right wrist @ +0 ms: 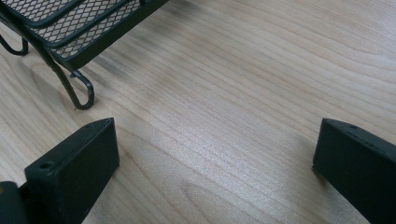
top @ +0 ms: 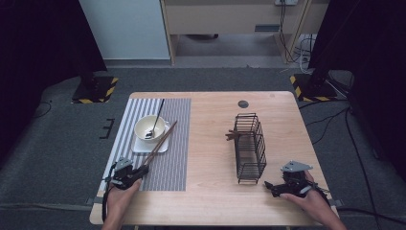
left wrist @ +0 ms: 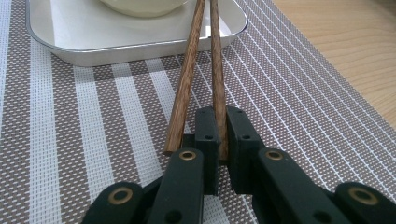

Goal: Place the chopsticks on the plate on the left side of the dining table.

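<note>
Table [top: 215, 182]: pale wood, visible grain, smooth with soft satin sheen.
Placemat [left wrist: 93, 140]: woven mesh cloth, brown-grey and white stripes, matt, textured.
Tray [left wrist: 140, 39]: white, smooth, glossy, material unclear.
Bowl [top: 149, 127]: cream, glossy.
Chopsticks [left wrist: 184, 84]: dark brown wood, grained, matt.
Basket [top: 250, 143]: black wire, metal mesh panel seen in right gripper view, matt.
Left gripper [left wrist: 219, 140]: black, matt, plastic-looking, brass-coloured rivets.
Right gripper [right wrist: 215, 154]: black, matt.

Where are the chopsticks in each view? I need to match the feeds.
High view: chopsticks run diagonally from the bowl's right side down to the left claw.
Left gripper view: centre, one pinched between the jaws.
Right gripper view: not in it.
Shared landmark: the white tray.
</note>
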Demonstrator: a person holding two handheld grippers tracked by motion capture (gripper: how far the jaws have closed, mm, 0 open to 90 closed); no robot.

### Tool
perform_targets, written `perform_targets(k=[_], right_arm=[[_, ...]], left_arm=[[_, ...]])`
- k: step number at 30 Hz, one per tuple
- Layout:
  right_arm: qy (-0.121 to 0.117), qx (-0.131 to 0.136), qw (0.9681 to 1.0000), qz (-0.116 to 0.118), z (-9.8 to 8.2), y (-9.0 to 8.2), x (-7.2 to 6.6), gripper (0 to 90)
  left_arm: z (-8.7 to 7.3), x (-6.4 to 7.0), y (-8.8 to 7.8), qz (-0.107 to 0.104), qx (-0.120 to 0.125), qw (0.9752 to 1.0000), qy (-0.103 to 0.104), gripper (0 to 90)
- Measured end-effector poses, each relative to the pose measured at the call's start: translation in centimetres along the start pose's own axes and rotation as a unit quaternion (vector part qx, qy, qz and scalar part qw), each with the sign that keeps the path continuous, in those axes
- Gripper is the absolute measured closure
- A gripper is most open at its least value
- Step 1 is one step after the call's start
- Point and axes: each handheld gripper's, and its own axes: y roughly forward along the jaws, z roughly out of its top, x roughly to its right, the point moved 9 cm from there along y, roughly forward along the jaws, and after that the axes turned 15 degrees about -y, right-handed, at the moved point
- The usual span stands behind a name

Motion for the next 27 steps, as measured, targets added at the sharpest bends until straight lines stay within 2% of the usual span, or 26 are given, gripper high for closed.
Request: perform_targets(k=[11,22,27], right_arm=[[0.000,0.000,1.0000,0.000,0.00,0.00,0.01,0.2],[-0.001,0.000,1.0000,0.000,0.00,0.00,0.02,0.2],[0.000,0.000,1.0000,0.000,0.00,0.00,0.00,0.2]], left_arm=[[-0.04,0.39,0.26,0.002,-0.006,1.0000,0.003,84.0],[-0.03,0.49,0.31,0.002,-0.008,0.9999,-0.006,83.9],[-0.06,0.54,0.42,0.002,-0.008,1.0000,-0.005,81.1]])
